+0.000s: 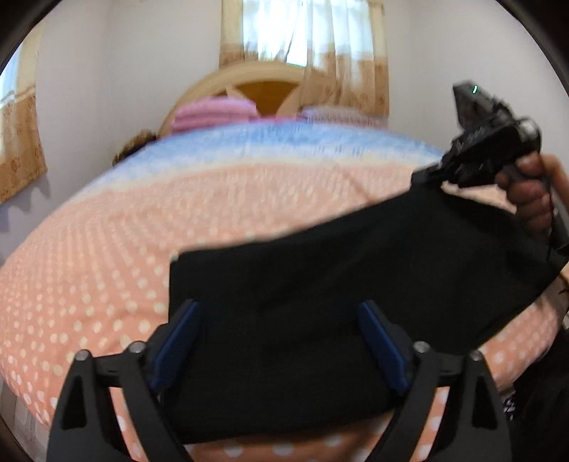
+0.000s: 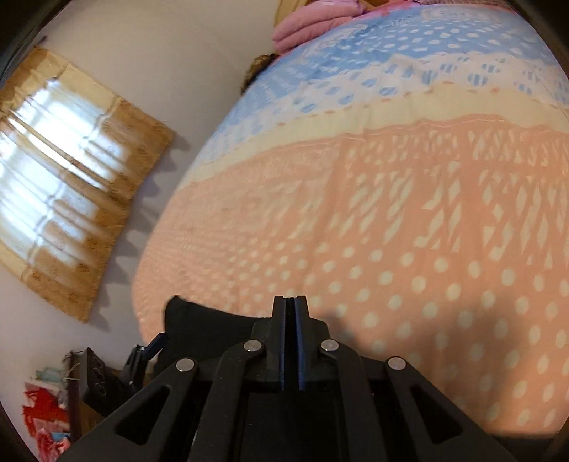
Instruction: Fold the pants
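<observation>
Pants [image 1: 302,320] lie between the spread left tool [image 1: 281,341] — right tool [image 2: 292,316] clamped together.

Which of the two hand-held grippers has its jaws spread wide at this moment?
The left hand-held gripper: its blue pads stand far apart over the black pants. The right hand-held gripper has its pads pressed together.

Pale walls [image 1: 135,71], bright curtained window [image 1: 302,32], wooden headboard [image 1: 263,83], peach dotted bedspread [image 2: 391,231]
</observation>
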`<state>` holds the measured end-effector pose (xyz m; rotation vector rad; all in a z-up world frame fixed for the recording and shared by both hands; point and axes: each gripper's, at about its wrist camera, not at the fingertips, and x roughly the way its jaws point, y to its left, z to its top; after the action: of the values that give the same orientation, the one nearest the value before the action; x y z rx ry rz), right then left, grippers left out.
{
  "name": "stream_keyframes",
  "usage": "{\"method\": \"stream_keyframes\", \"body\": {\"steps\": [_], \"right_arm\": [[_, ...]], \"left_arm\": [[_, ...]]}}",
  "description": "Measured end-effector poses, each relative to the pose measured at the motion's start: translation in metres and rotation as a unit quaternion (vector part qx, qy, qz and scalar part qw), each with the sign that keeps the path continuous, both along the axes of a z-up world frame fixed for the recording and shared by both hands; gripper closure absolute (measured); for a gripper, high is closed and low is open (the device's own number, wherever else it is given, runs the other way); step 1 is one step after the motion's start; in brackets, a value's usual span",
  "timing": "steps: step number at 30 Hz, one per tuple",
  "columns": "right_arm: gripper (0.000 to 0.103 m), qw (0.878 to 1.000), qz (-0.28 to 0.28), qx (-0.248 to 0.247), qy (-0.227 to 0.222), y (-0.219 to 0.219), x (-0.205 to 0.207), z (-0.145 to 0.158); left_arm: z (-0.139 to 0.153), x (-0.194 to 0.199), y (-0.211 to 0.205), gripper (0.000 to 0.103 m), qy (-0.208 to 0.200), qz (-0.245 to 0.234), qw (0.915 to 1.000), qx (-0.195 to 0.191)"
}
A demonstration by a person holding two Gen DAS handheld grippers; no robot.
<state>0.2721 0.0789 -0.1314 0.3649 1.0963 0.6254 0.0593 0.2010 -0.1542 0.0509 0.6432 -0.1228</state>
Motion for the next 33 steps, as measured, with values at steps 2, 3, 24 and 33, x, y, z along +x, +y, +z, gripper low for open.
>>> {"method": "stream_keyframes", "body": {"steps": [2, 3, 24, 33], "right_arm": [[0.099, 1.000, -0.005, -0.014, 0.011, -0.003, 0.004, -0.013], [0.098, 1.000, 0.004, -0.020, 0.008, -0.002, 0.003, -0.018], [0.071, 0.984, 0.147, -0.067, -0.074, -0.045, -0.184, -0.011], [0.070, 0.985, 0.040, -0.079, -0.146, -0.144, -0.200, 0.042]], "left_arm": [[-0.003, -0.003, -0.005, 0.010, -0.014, 0.002, 0.9997, 0.021], [-0.002, -0.003, -0.008, 0.010, -0.012, 0.004, 0.9996, 0.027], [0.002, -0.008, 0.001, 0.002, -0.001, -0.011, 0.9999, 0.007], [0.048, -0.014, -0.052, 0.002, -0.046, -0.050, 0.9976, -0.017]]}}
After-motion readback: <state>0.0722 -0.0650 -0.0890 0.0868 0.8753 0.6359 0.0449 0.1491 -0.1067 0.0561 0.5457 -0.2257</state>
